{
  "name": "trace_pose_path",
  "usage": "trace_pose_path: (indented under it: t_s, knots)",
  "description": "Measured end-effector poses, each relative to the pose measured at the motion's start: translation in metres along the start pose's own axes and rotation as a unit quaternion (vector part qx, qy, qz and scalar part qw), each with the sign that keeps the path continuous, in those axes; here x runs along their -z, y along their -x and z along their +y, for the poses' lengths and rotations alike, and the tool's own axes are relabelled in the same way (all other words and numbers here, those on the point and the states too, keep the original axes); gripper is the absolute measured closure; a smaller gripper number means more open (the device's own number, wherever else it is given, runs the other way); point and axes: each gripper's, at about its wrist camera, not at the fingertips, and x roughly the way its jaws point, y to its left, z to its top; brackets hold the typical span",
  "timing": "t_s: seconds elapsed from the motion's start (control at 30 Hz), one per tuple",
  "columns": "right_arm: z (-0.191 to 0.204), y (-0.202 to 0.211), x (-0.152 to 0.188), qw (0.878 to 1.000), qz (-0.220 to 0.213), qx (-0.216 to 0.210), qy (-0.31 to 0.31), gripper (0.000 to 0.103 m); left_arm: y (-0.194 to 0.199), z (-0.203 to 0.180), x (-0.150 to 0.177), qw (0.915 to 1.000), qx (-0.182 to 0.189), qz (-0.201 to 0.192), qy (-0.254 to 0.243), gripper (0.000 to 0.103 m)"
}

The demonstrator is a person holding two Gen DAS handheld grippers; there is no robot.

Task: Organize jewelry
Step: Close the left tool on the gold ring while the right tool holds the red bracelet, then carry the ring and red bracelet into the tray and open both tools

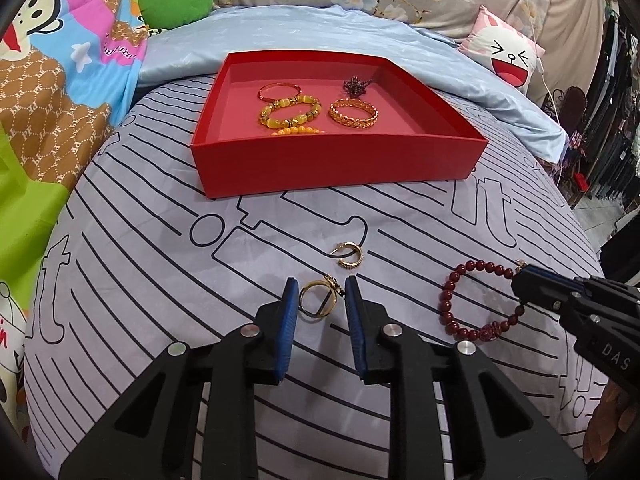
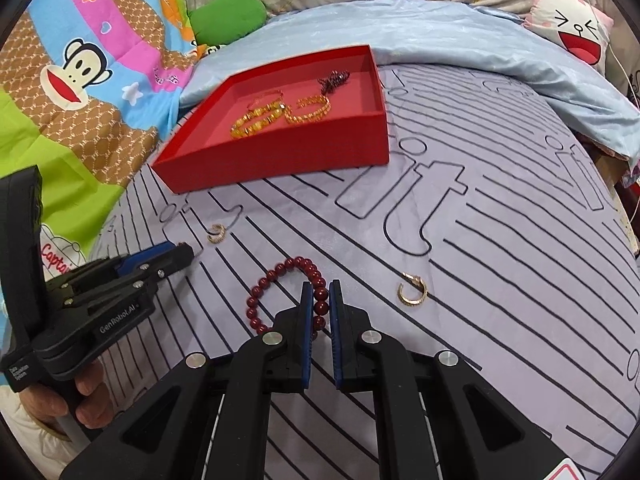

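A red tray (image 1: 336,172) (image 2: 280,156) on the bed holds gold and yellow bracelets (image 1: 290,114) and a dark chain (image 1: 356,83). My left gripper (image 1: 321,294) is open around a gold ring (image 1: 318,302) lying on the sheet; the pads stand just beside it. My right gripper (image 2: 321,294) has closed on the dark red bead bracelet (image 2: 280,280) (image 1: 472,304), which lies on the sheet. A gold hoop earring (image 1: 348,255) (image 2: 216,234) lies beyond the ring. Another hoop earring (image 2: 413,289) lies right of the right gripper.
The bed has a grey striped sheet (image 1: 160,264), a pale blue quilt (image 1: 304,32) behind the tray, cartoon pillows (image 1: 52,80) on the left and a pink face cushion (image 1: 504,52) at the back right.
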Motion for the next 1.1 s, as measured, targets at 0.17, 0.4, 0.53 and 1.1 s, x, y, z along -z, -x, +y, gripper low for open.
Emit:
trace_pose_path:
  t_s: [0.17, 0.4, 0.53, 1.1]
  knots:
    - [0.012, 0.015, -0.016, 1.000, -0.021, -0.010, 0.014, 0.095, 0.012, -0.002, -0.007, 1.0000, -0.001, -0.002, 0.000, 0.080]
    - [0.021, 0.029, -0.050, 0.998, -0.055, -0.013, 0.027, 0.095, 0.029, -0.005, -0.032, 0.9998, 0.008, -0.020, -0.002, 0.080]
    - [0.019, 0.030, -0.075, 0.997, -0.069, -0.019, 0.021, 0.095, 0.031, -0.001, -0.055, 0.9994, 0.011, -0.032, 0.000, 0.080]
    - [0.020, -0.035, -0.193, 0.996, -0.082, -0.009, 0.034, 0.095, -0.019, 0.019, -0.166, 0.9984, -0.002, -0.055, -0.015, 0.080]
